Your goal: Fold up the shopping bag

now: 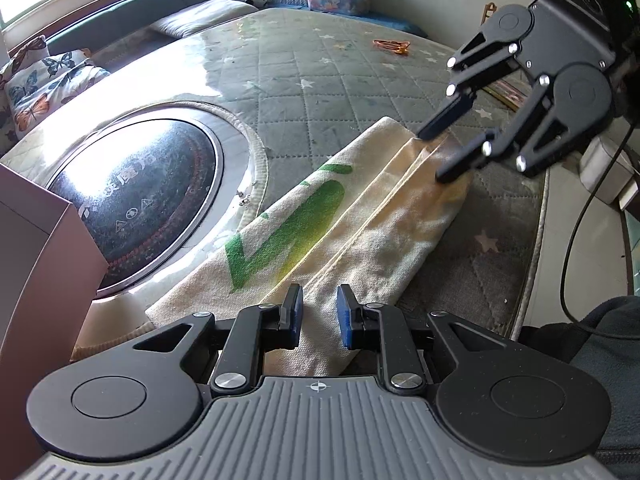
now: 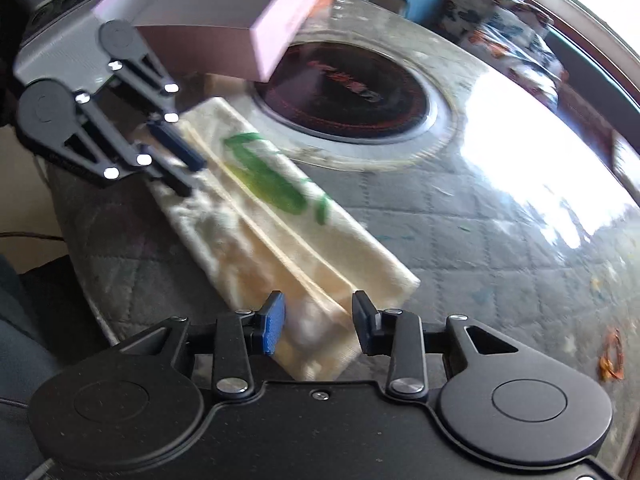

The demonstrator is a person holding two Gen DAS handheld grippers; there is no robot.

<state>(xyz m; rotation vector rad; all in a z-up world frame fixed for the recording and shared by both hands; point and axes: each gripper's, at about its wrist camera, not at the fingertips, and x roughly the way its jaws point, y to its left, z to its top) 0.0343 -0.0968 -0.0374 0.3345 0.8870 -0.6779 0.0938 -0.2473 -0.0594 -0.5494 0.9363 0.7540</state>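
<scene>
Desk: round, covered by a quilted star-print pad under a clear glossy sheet; glare washes out its far-left part in the left wrist view.
Induction hob: black glass disc set into the desk's middle, just left of the bag.
Pink box: stands at the desk edge near the left hand-held gripper, close to the bag's end but apart from it.
Shopping bag: cream canvas with a green print, lying flat on the desk as a long narrow strip with lengthwise pleats showing; judged already folded in its long direction, crosswise fold not yet made.
Left hand-held gripper: poised over the near end of the strip, jaws narrowly apart with cloth visible in the gap; pads do not appear to press on it.
Right hand-held gripper: over the opposite end, jaws parted wider and straddling the bag's corner region; no grip evident. The right wrist view is blurred.
Orange item: small, on the far side of the desk, well apart from the bag; identity unclear.
Step in hand, judgement: take hold of both ends for the crosswise fold.
Recommended practice: pinch all layers together at each end, keep the pleats aligned, carry one end squarely over the other, avoid dragging cloth toward the pink box.
</scene>
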